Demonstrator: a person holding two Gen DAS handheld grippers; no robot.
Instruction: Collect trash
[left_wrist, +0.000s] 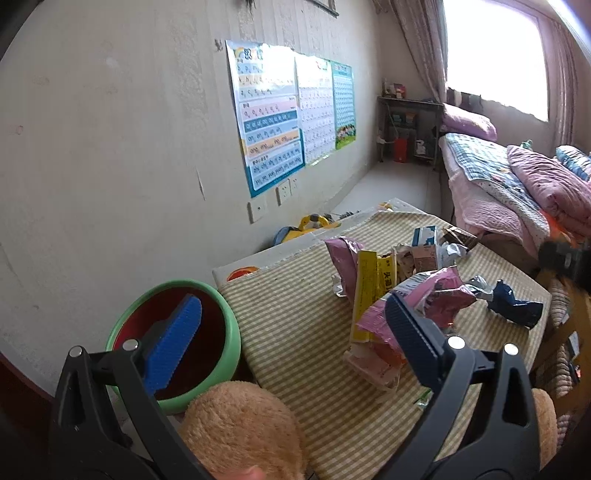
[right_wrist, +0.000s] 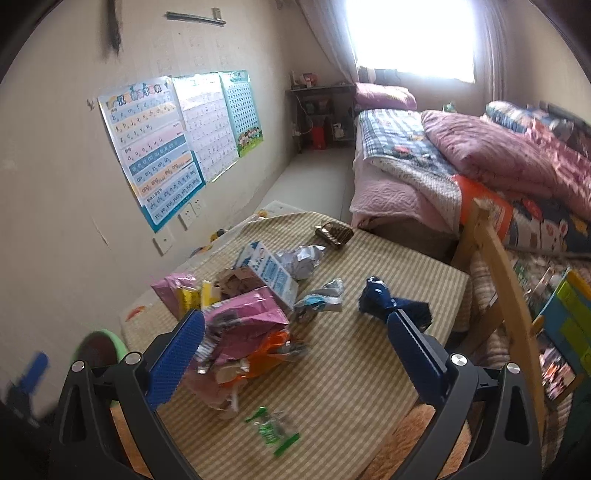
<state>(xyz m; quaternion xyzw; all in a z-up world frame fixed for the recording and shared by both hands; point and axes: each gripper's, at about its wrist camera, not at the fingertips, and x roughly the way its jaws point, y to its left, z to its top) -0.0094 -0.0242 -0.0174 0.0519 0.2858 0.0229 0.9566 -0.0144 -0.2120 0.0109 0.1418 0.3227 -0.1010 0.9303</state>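
Both tongs stand released and empty: left gripper (left_wrist: 291, 339), right gripper (right_wrist: 295, 354). Wrapper pile (right_wrist: 243, 325) lies ahead between the right fingers; the green bin (left_wrist: 221, 295) sits under the left's left finger. Judged step: first pickup; next, close on one wrapper.

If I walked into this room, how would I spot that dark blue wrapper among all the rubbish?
Find the striped tablecloth covering the low table beside the bed. Most of the trash sits heaped on the wall side. The dark blue wrapper lies apart from that heap, nearer the wooden chair: it is the only navy piece, twisted in the middle like a bow.
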